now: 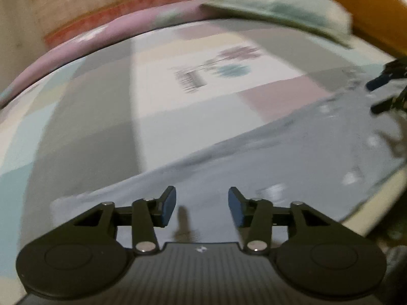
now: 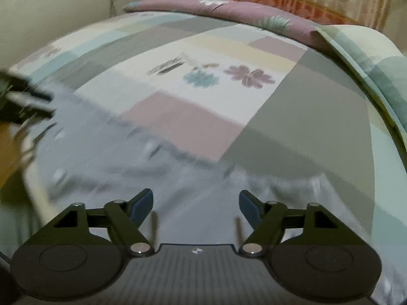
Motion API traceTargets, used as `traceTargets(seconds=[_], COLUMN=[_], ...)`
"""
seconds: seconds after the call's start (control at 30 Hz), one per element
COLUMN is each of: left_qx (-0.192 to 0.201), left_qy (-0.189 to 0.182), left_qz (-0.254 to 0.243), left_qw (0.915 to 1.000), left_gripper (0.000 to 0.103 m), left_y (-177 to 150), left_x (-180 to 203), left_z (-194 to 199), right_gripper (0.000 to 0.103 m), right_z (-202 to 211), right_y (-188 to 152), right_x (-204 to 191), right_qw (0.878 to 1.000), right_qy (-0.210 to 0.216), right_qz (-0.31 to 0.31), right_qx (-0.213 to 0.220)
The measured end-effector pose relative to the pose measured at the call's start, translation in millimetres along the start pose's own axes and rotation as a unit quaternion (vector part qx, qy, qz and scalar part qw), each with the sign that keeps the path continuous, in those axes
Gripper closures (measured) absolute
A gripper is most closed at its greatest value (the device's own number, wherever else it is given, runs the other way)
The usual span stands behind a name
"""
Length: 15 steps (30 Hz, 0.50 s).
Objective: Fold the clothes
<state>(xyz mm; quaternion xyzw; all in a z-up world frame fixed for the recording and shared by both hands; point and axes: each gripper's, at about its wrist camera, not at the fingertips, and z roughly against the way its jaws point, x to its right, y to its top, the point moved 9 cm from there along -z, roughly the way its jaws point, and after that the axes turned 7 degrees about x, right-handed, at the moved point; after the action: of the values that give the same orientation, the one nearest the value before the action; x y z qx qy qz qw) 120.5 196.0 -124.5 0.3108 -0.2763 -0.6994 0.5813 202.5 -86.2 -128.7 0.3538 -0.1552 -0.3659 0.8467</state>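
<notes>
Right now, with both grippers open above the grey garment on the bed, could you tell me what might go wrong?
1. The left gripper and right gripper hold nothing, so the grey garment may stay rumpled.
2. A closing gripper could pinch the patchwork bedsheet too.
3. Both views are blurred, so its edges are hard to find.

blurred grey garment (image 1: 279,157), pillow (image 1: 279,10) smeared

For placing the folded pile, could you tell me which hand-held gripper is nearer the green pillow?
Right. The right hand-held gripper hovers over the grey garment with the pillow off to its right; the left hand-held gripper is farther away.
</notes>
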Motion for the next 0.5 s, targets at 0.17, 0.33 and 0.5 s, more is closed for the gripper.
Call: traceTargets(seconds=[0.17,0.33,0.5], left_qx=[-0.013,-0.026,0.003], left_qy=[0.004,0.031,0.023], left_qz=[-0.031,0.002,-0.021], left_qw=[0.9994,0.9992,0.9995], left_gripper=[0.051,0.038,0.042], left_y=[-13,-23,6], left_x=[23,2,20], left_z=[-15,-7,1], right_gripper=[0.017,0.007,0.010], right_z=[23,56,60], right_y=[-55,-92,-52], right_x=[-1,10,4], right_qw=[1.000,0.998,1.000], right_qy=[-0.013,-0.032,-0.019], right_qz=[0.003,0.001,-0.010], right_qx=[-0.022,-0.051,-0.017])
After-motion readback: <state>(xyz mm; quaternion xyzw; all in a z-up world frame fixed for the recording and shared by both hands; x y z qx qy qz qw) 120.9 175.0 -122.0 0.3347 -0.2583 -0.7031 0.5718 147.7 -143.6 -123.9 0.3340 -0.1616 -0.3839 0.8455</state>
